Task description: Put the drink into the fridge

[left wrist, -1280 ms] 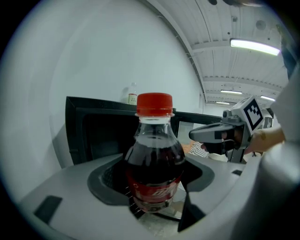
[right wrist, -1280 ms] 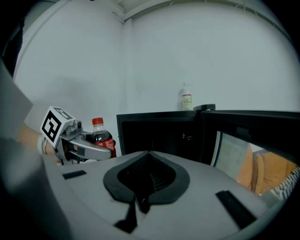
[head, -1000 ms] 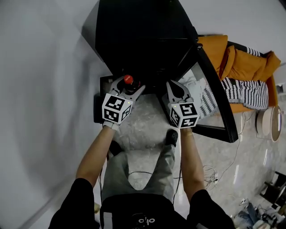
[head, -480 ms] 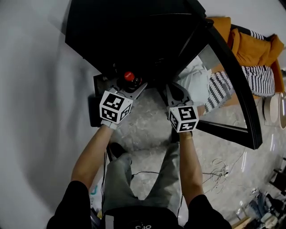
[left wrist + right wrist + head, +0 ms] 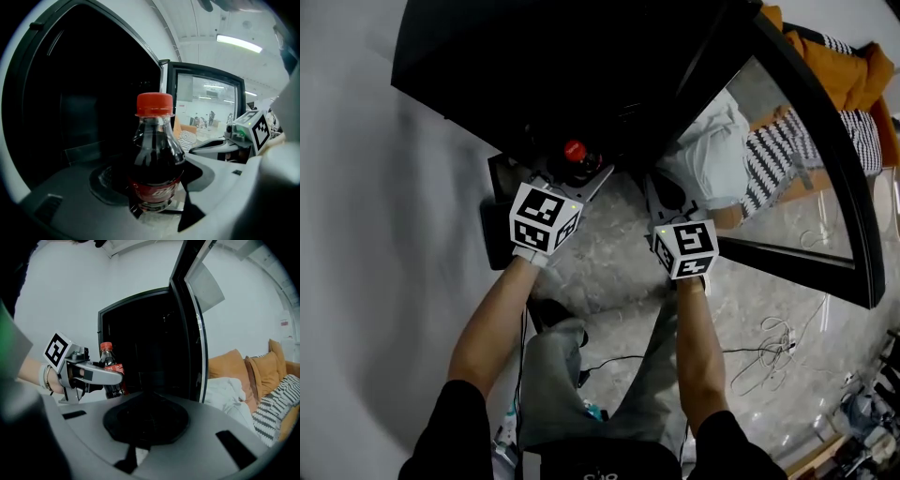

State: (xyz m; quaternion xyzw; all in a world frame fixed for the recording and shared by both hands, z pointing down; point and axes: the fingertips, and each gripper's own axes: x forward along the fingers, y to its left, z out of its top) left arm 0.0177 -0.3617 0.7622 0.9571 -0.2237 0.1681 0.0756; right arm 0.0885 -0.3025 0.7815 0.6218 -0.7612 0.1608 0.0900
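A: Status on the drink?

B: Roughly halfway, I'd say. The black fridge (image 5: 534,66) has its glass-panelled door (image 5: 825,178) swung wide open, so access is sorted. The dark plastic cola bottle with a red cap and red label (image 5: 153,159) is picked up and upright at the mouth of the cavity. It's not inside on a shelf yet.

A: Who's holding it?

B: Left gripper (image 5: 570,180). Jaws are closed on the lower body of the bottle, about at the label, one on each side. Cap and neck stand clear above them. Grip looks centred, no tilt.

A: Right gripper?

B: Right gripper (image 5: 146,420) is empty: jaws together, nothing between them. It sits beside the left one, on the door side, pointing into the opening. From its view the bottle (image 5: 111,371) is at the left front edge of the opening, with the dark interior behind it.

A: Shelf visible?

B: Not really. The interior is too dark in every view, so I can't tell shelf from wall.

A: So what's left?

B: My read: carry the bottle in, set it on something level, open the jaws, back out. Shutting the door probably follows, though the task line doesn't ask for it.
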